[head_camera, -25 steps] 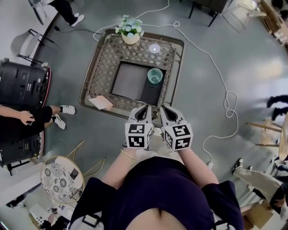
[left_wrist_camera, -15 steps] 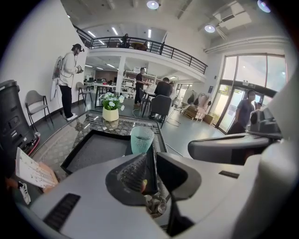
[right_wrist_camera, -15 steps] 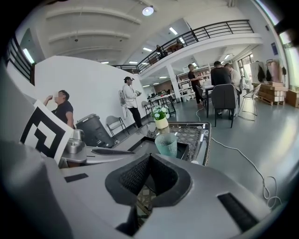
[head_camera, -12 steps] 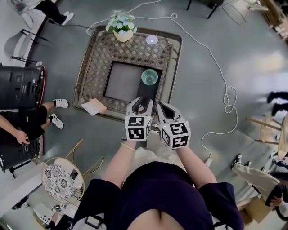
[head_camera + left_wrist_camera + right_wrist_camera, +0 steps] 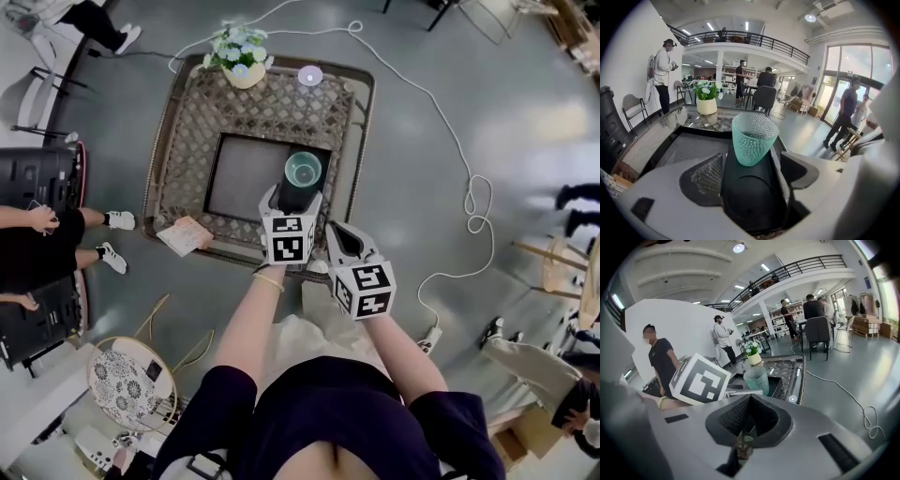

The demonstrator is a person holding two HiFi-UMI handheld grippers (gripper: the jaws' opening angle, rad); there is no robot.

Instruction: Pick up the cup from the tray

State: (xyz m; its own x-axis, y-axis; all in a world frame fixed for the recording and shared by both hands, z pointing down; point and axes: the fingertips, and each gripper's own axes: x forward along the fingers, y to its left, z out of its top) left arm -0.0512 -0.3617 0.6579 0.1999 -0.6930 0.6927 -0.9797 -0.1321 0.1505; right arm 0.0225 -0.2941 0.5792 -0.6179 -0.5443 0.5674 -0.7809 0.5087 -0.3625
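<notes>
With our left gripper's (image 5: 752,173) fingers (image 5: 705,180) opening just short of the cup (image 5: 753,138) and our right gripper (image 5: 747,411) closed, we judge it light, flexible and studded: squeeze mid-wall gently.

Tabletop (image 5: 187,112) lies ahead and below. Tray (image 5: 246,176) sits sunk in its middle. Cup (image 5: 303,171) stands upright at the far end of the tray's narrow right section. Flower pot (image 5: 240,56) is at the tabletop's far left corner, with a small round disc (image 5: 309,76) to its right along the far edge. Card (image 5: 185,234) lies at the near left edge. Left gripper (image 5: 293,199) is over the tray's near right. Its jaws are opening, with the cup just ahead of the tips and clear of the pads. Right gripper (image 5: 339,234) is beside it on the right, nearer the person. Cable (image 5: 473,202) runs along the floor right of the tabletop.
</notes>
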